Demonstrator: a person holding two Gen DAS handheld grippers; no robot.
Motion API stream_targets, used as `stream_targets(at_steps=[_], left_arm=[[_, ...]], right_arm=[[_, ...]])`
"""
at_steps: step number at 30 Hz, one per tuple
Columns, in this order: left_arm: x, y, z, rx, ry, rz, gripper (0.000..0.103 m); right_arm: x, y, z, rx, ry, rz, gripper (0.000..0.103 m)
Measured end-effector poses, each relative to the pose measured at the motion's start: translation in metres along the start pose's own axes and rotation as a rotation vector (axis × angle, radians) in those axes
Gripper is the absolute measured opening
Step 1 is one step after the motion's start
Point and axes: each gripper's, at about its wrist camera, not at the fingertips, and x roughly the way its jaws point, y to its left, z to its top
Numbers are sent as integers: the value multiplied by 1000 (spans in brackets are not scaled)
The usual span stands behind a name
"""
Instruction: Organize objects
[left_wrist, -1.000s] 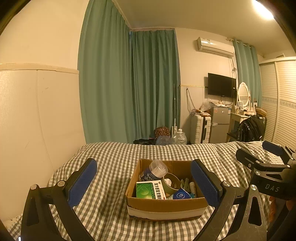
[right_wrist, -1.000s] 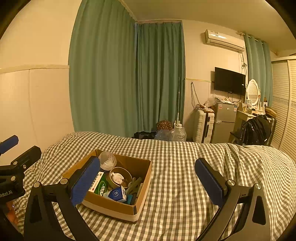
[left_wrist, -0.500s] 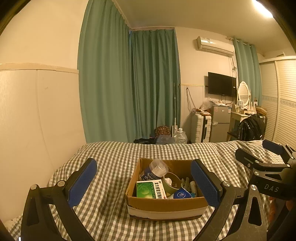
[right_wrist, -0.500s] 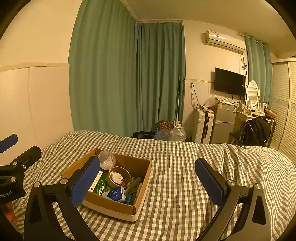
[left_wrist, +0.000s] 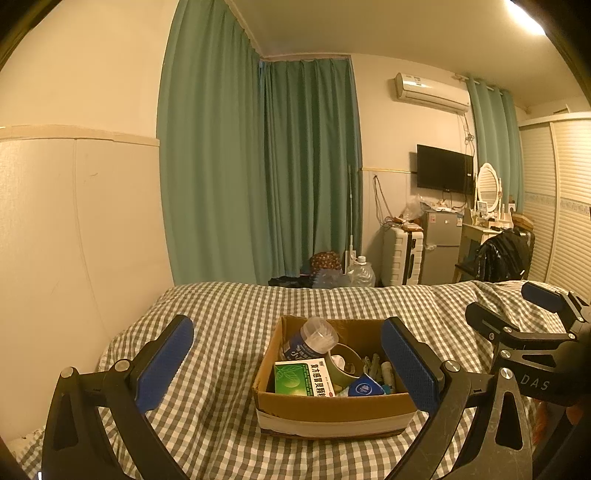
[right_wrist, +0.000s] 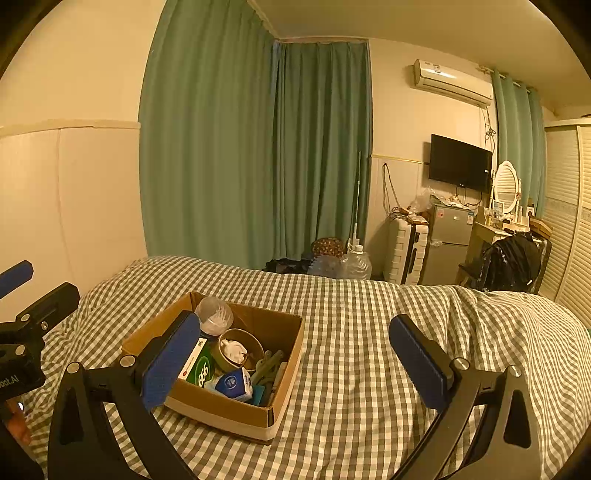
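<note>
A brown cardboard box (left_wrist: 334, 408) (right_wrist: 236, 410) sits on the checked bed cover. Inside lie a clear-capped bottle (left_wrist: 312, 338) (right_wrist: 214, 316), a green and white carton (left_wrist: 301, 378) (right_wrist: 199, 365), a green bowl (left_wrist: 345, 362) (right_wrist: 240, 349) with something white in it, a small blue and white pack (left_wrist: 364, 387) (right_wrist: 232, 382) and some grey-green pieces (right_wrist: 267, 363). My left gripper (left_wrist: 288, 365) hovers open in front of the box. My right gripper (right_wrist: 291, 358) is open too, over the cover just right of the box. Both hold nothing.
The checked bed cover (right_wrist: 369, 369) spreads wide to the right of the box. Green curtains (left_wrist: 258, 166), a white suitcase (left_wrist: 400, 254), a small fridge (left_wrist: 441, 243), water jugs (right_wrist: 354, 264) and a dark bag on a chair (right_wrist: 511, 262) stand beyond the bed's far edge.
The right wrist view has shifted slightly; the box sits a little lower and nearer. The left wrist view is almost unchanged. Both grippers stay open.
</note>
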Motion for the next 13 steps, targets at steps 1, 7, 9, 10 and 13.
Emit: stream_targets(at_steps=[1,7,9,10,13], left_arm=[[0,0,0,0,0,0,103],[1,0,0,3,3,0,103],[1,0,0,2,3,1,103],[0,0,-1,2,2,4,103],[1,0,-1,4,1,9,103]], right_arm=[[0,1,0,0,0,0,103],[1,1,-1,0,0,-1,103],[1,1,-1,-1,3,1,103],[1,1,-2,-1,4,2,103],[2,2,-2,-5,9,2,103]])
